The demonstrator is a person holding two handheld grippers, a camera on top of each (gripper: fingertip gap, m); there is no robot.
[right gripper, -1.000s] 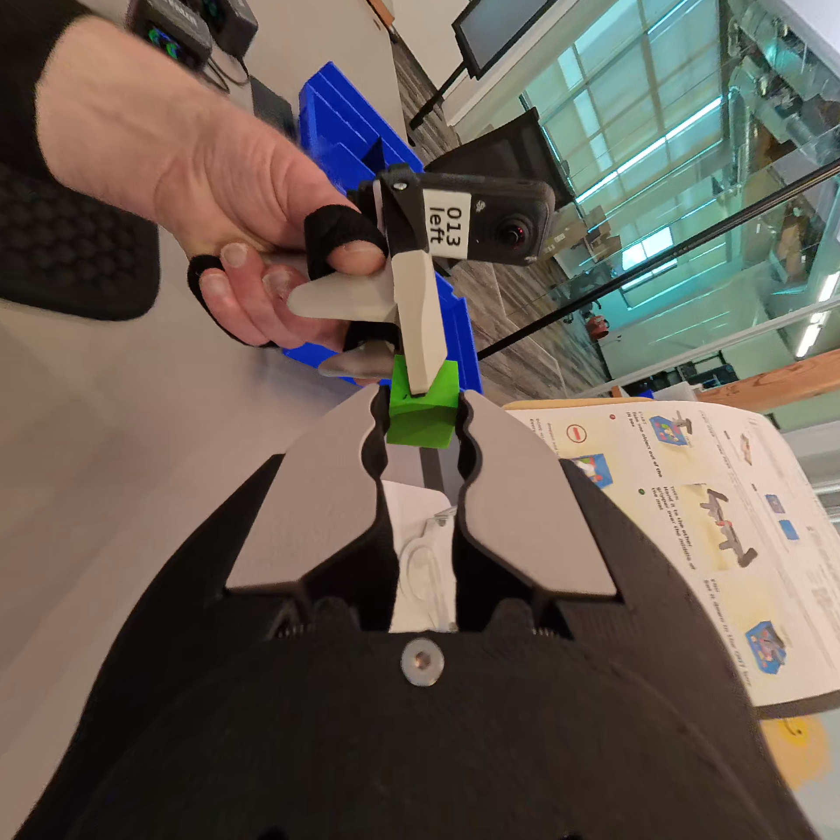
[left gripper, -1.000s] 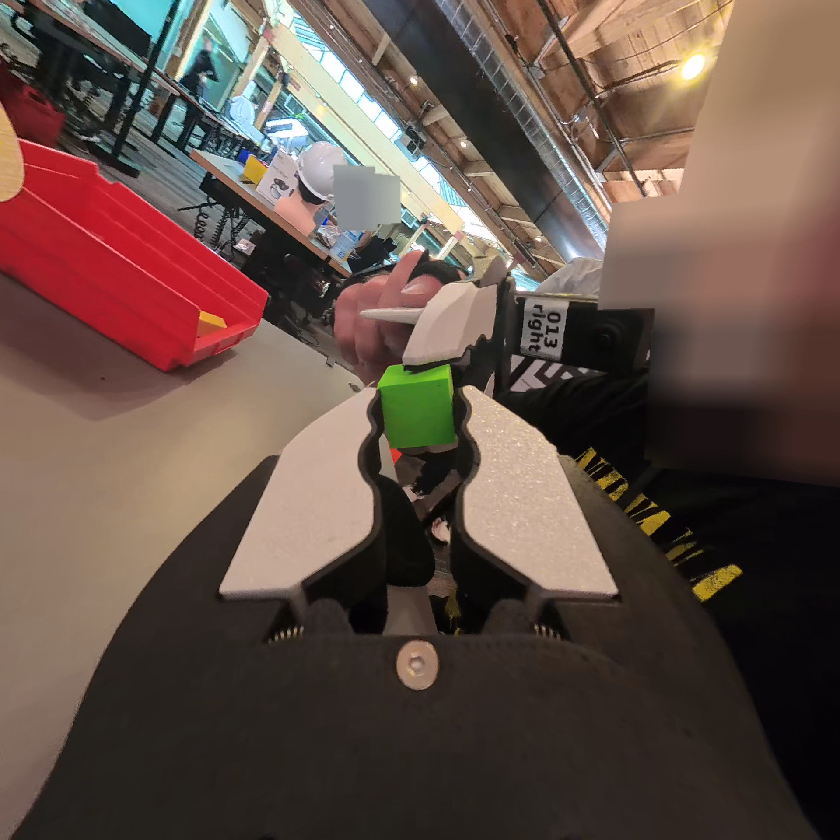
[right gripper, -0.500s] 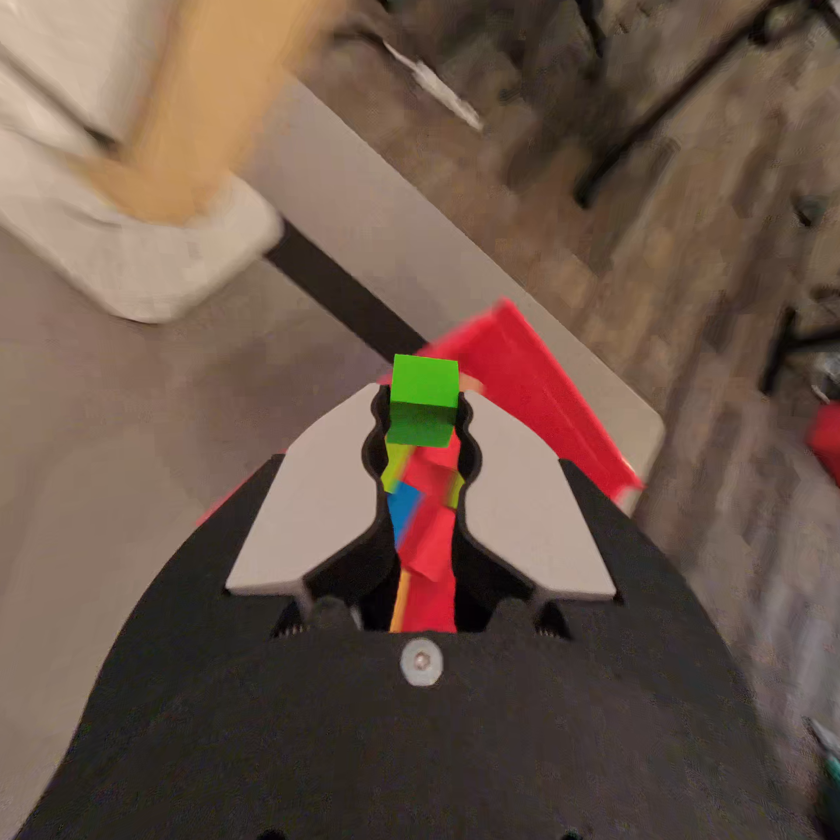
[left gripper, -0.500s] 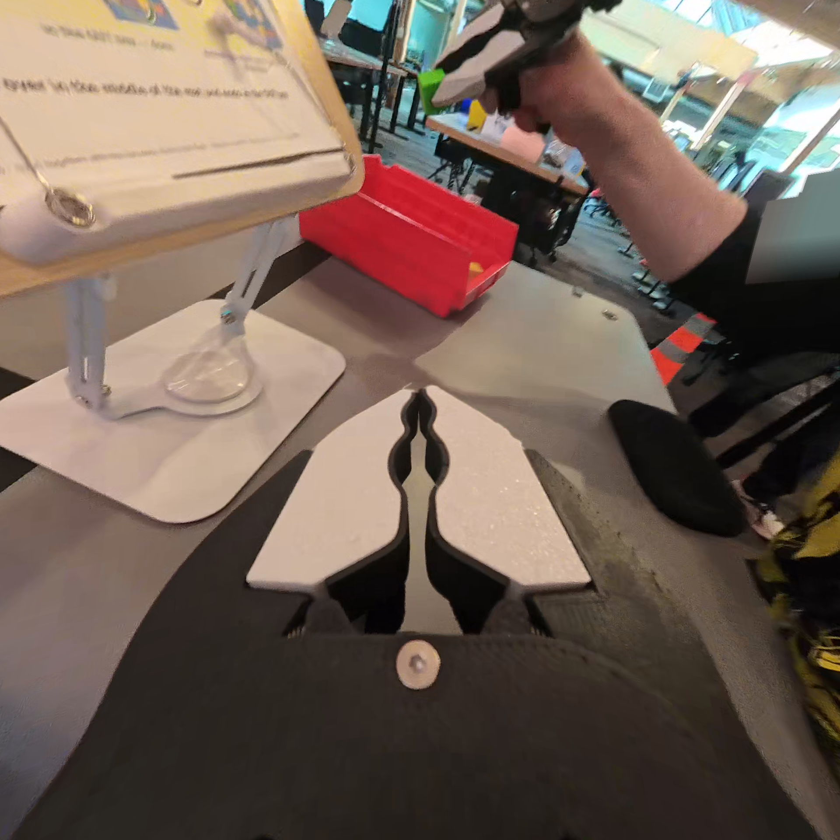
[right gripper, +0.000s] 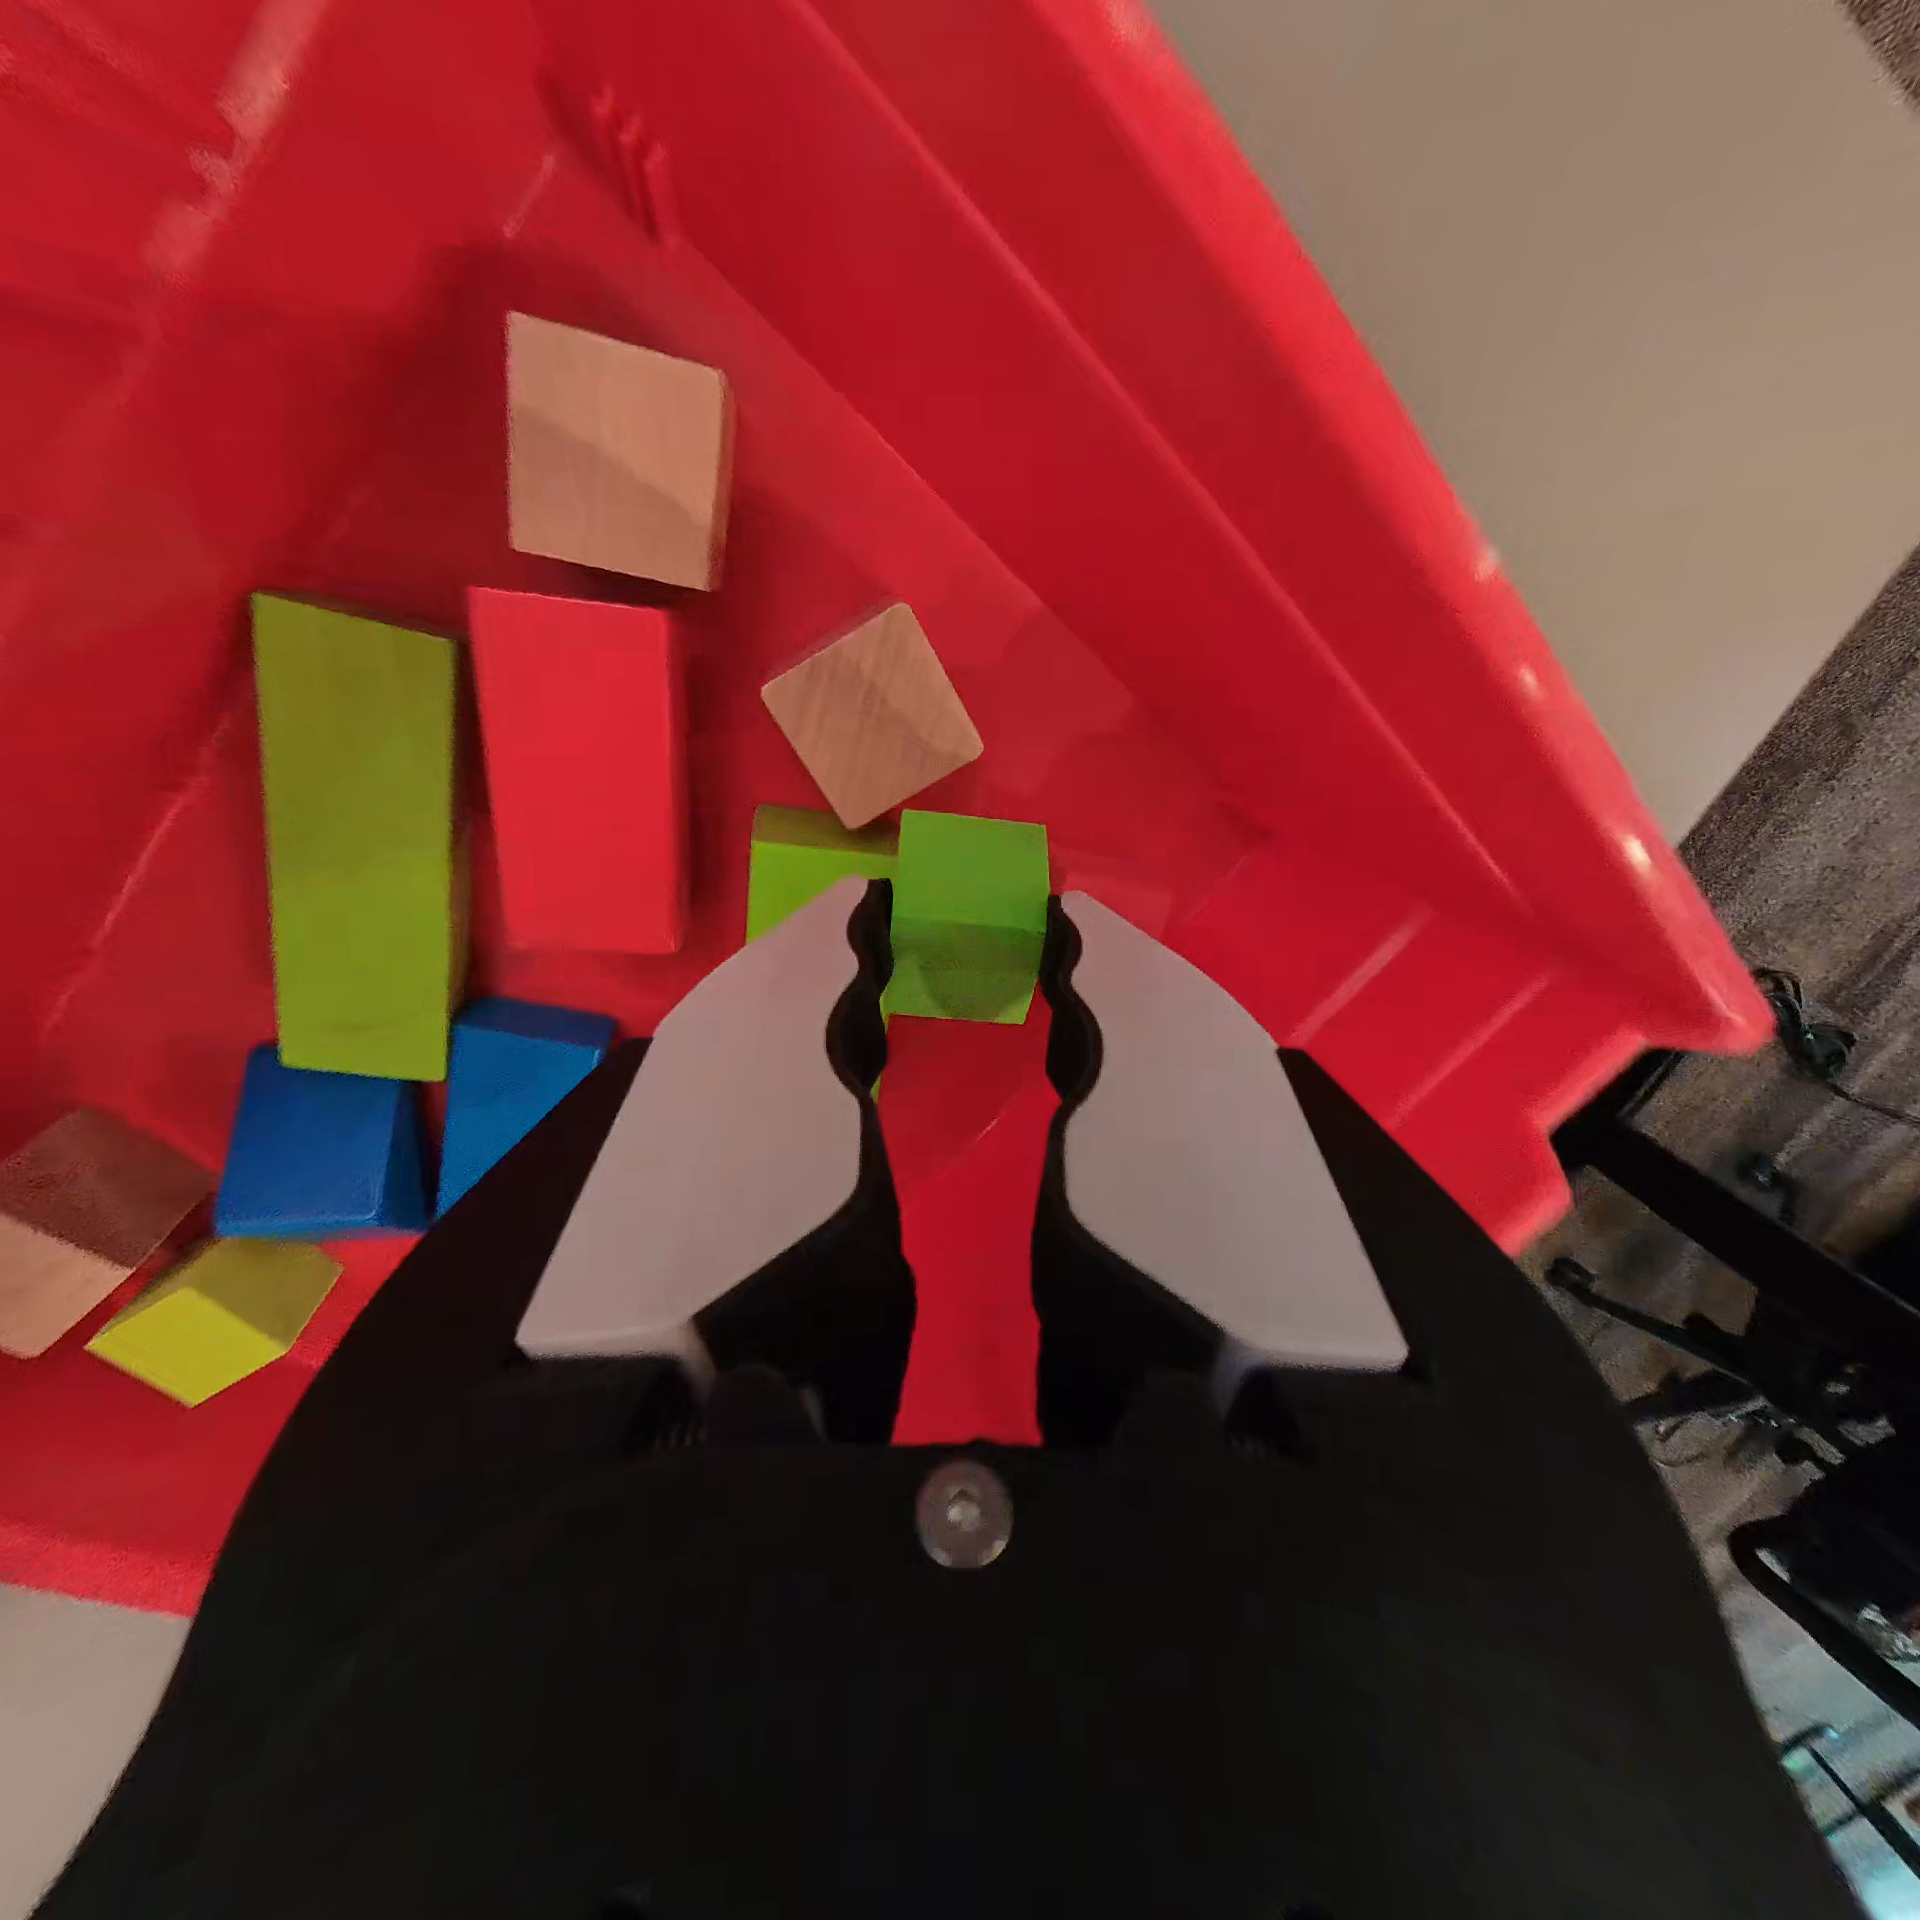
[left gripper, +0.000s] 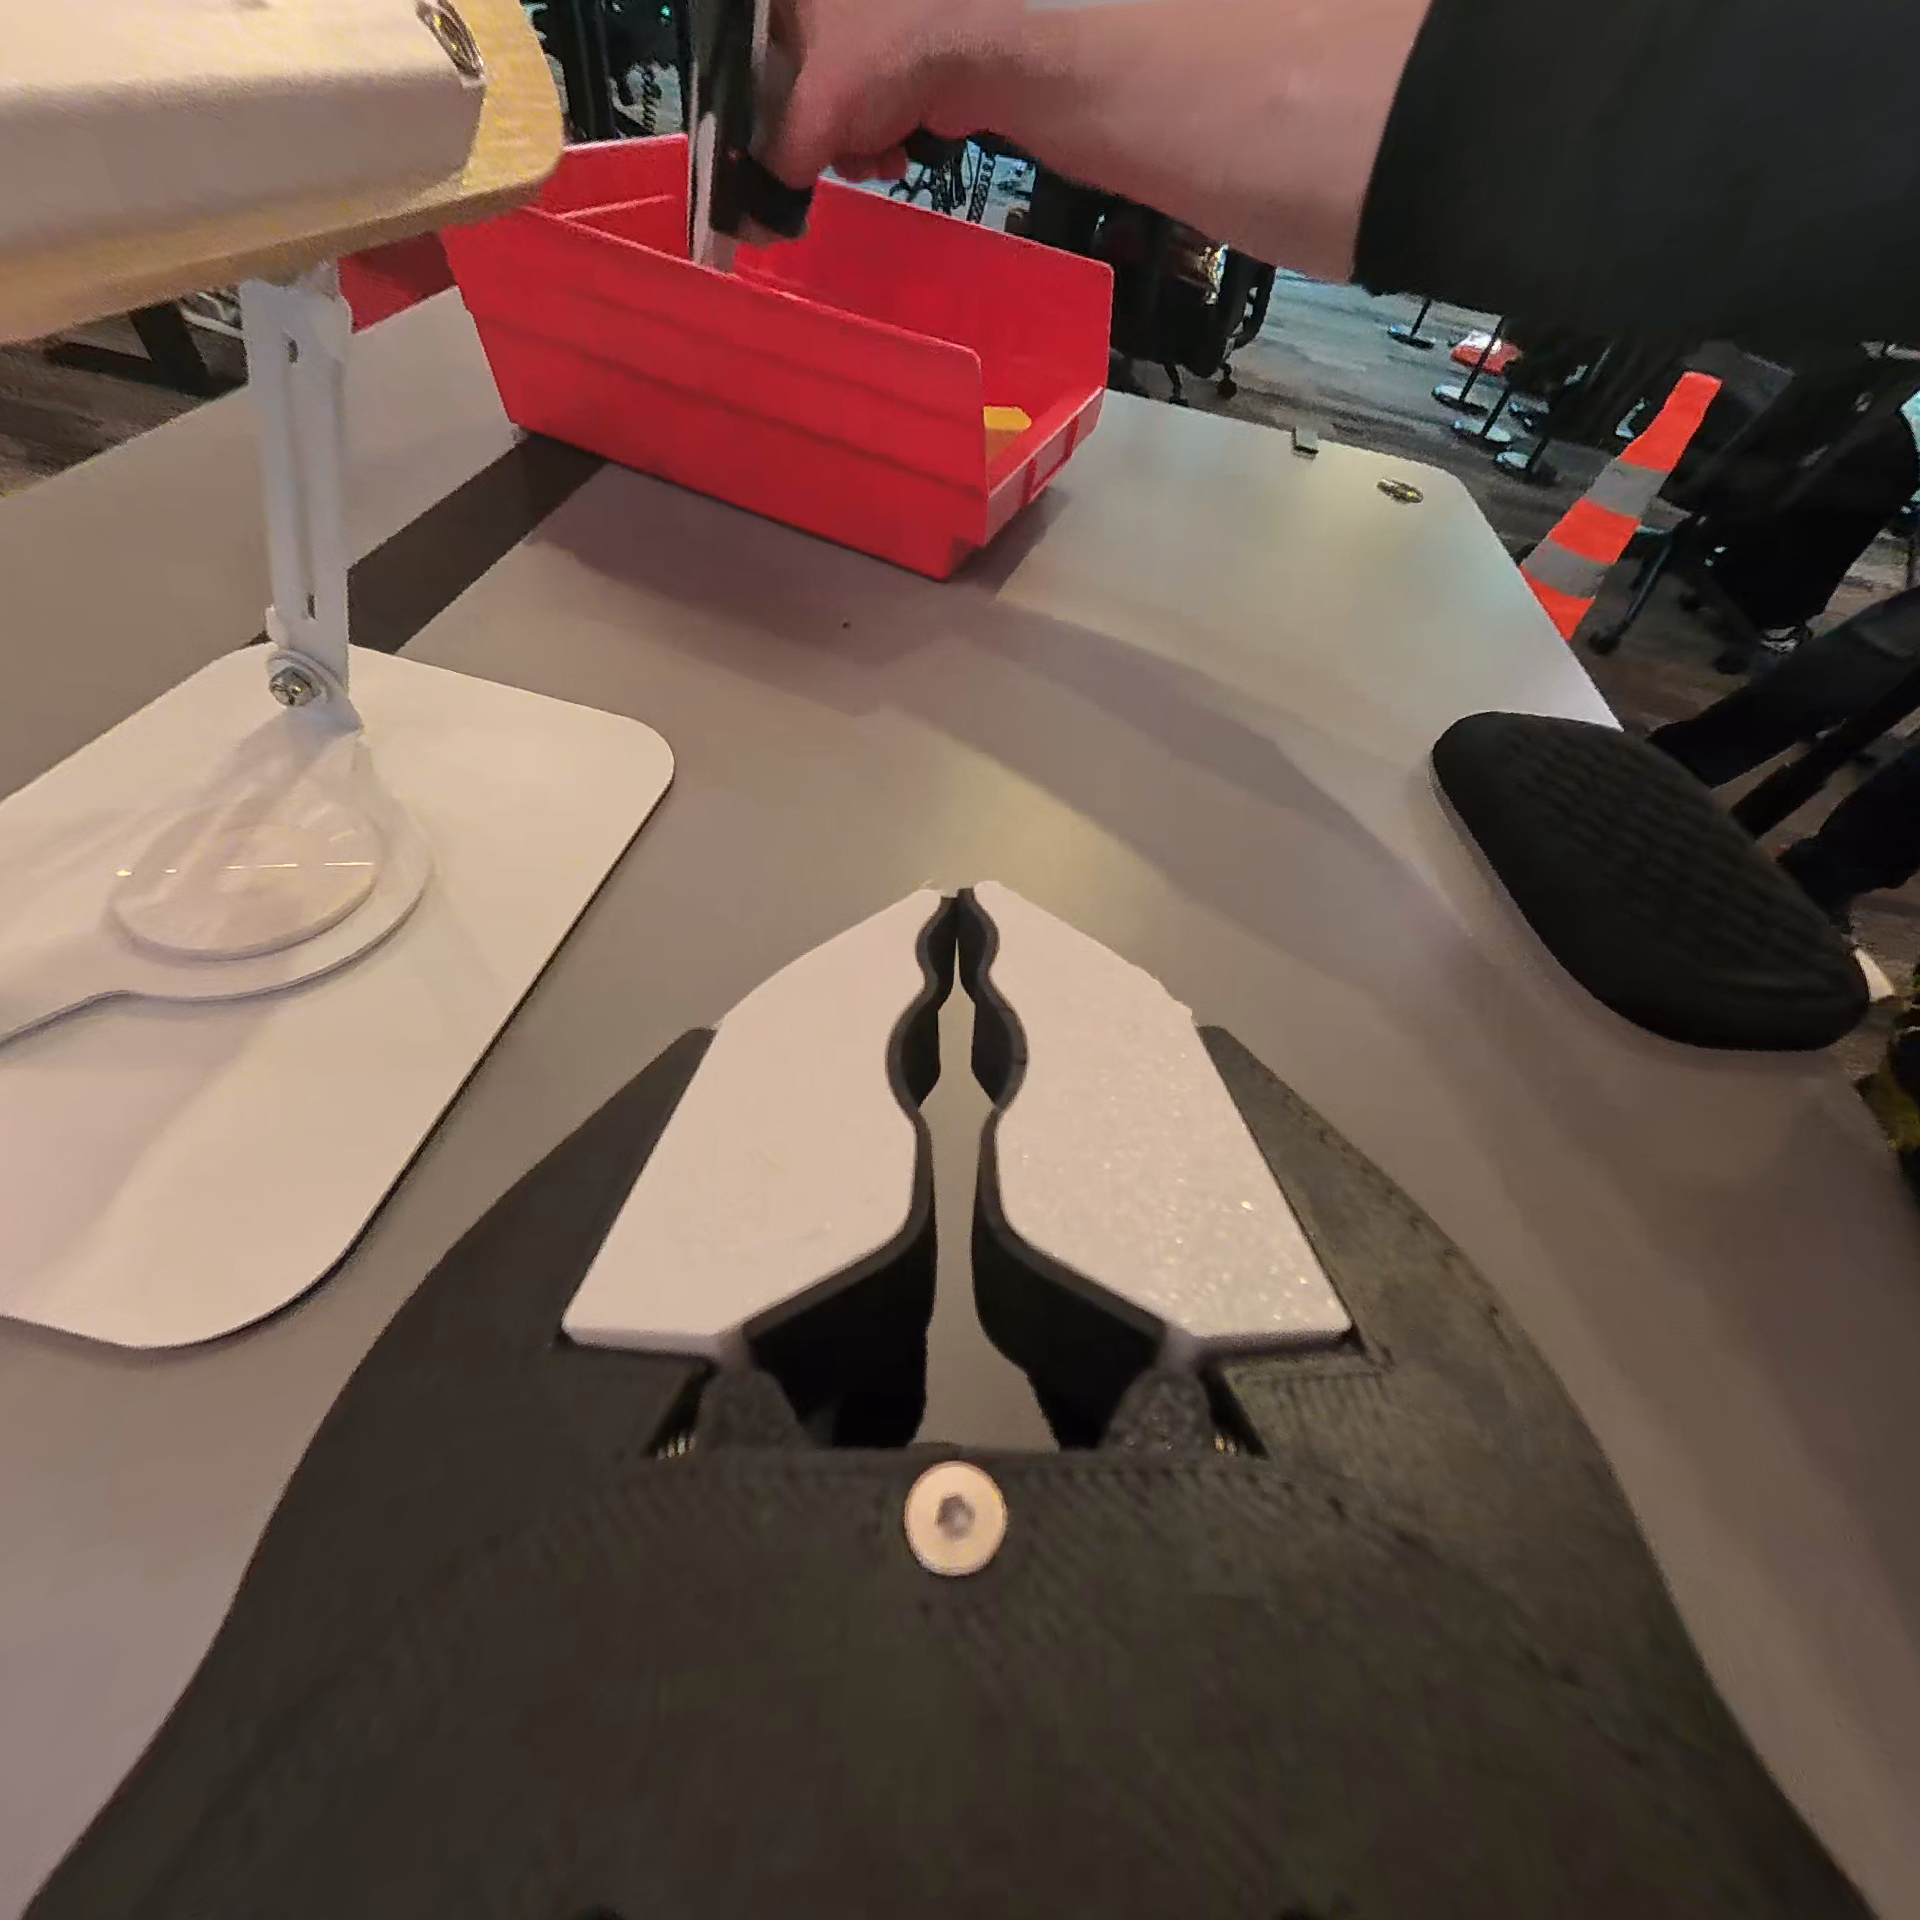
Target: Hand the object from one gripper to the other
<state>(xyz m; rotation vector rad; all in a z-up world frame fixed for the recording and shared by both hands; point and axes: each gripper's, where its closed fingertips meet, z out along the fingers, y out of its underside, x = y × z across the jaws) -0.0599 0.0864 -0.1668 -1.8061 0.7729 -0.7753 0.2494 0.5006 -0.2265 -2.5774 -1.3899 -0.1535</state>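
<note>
Desk [left gripper: 1195, 644]: grey, carries all below; a black padded rest [left gripper: 1642, 883] sits at its right edge; an orange cone [left gripper: 1621, 499] stands on the floor beyond
Stand [left gripper: 301, 520]: white, on a white base plate [left gripper: 364, 1039], holds a tilted wooden board [left gripper: 312, 208]; left of the bin, apart from it
Red bin [left gripper: 748, 395]: open-topped, on the far part of the desk; the right wrist view looks straight down into it [right gripper: 1299, 468]
Bin contents: loose blocks on the floor; long lime block [right gripper: 353, 831] beside long red block [right gripper: 577, 769]; two plain wooden blocks [right gripper: 613, 447], [right gripper: 873, 712]; two blue blocks [right gripper: 322, 1143]; a yellow-green wedge [right gripper: 218, 1314]; another green block [right gripper: 800, 862] just behind the jaws
Left gripper [left gripper: 956, 904]: low over bare desk, well apart from the bin; jaws clenched tip to tip, nothing between them
Right gripper [right gripper: 966, 914]: held by a hand [left gripper: 862, 94] above the bin; jaws clamped on the green cube, a pad pressing each side face
Green cube [right gripper: 971, 904]: the task's thing; at the right jaw tips, inside the bin's outline, above the other blocks; whether it touches them cannot be told
Step in hand (judged): transfer between grippers looks done, cube is with the right side only; current step reads as deposit into the bin
Next move (judged): lower a little over a free patch of bin floor; spread the jaws so the cube drops clear; lift straight out without nudging the wooden block nearby
Risk (judged): cube may land on the green block and roll
</note>
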